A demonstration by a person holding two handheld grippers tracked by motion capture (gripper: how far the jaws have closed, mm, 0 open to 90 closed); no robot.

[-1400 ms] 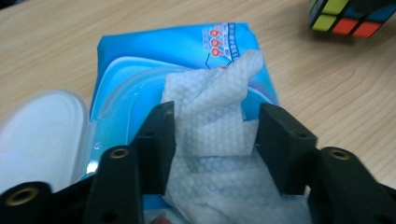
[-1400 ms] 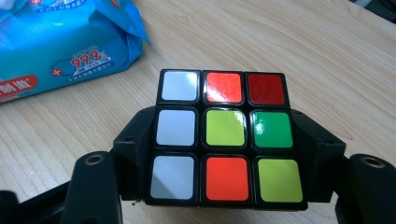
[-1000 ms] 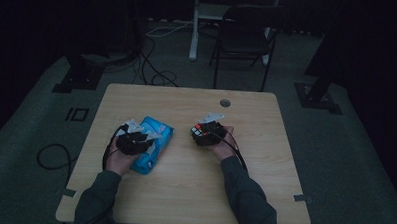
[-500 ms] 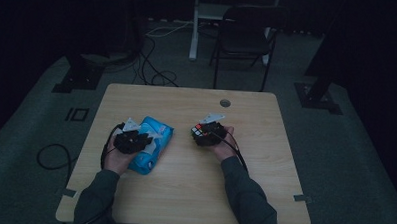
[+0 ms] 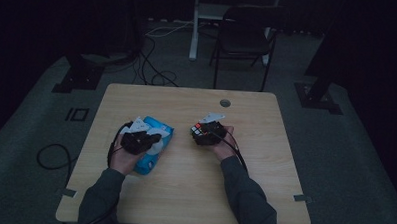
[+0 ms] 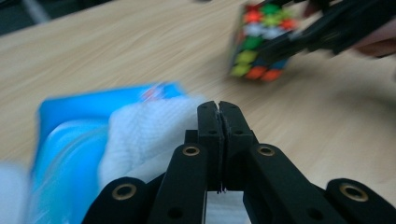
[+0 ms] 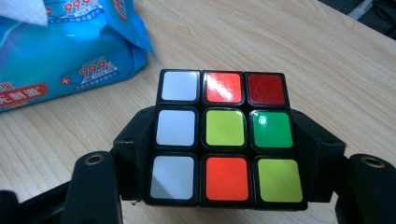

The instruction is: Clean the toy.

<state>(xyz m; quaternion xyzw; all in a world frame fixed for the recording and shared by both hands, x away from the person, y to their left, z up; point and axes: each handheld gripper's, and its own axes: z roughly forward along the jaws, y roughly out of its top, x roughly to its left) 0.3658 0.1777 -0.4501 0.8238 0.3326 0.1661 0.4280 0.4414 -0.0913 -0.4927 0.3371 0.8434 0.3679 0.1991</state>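
Observation:
A blue pack of wet wipes (image 5: 157, 127) lies on the left half of the wooden table (image 5: 264, 174). My left gripper (image 5: 144, 139) hovers over it. Its jaws have just been closing and now stand shut on a white wipe (image 6: 144, 135) that rises from the pack (image 6: 70, 130); the left gripper's tips (image 6: 218, 109) meet with a sliver of wipe between them. My right gripper (image 5: 203, 134) is shut on a scrambled Rubik's cube (image 5: 197, 130) near the table's middle. In the right gripper view the jaws clamp the cube (image 7: 226, 135) on both sides, white, red, yellow and green stickers facing the camera.
A round cable hole (image 5: 225, 103) sits near the table's far edge. Beyond the table stand a dark chair (image 5: 246, 38) and stand bases (image 5: 80, 78) on the carpet, with cables (image 5: 153, 65) across the floor. The right gripper view has the pack (image 7: 60, 51) at upper left.
The left gripper has shifted slightly over the wipes pack, with the wipe in it. The right hand and the cube have kept still.

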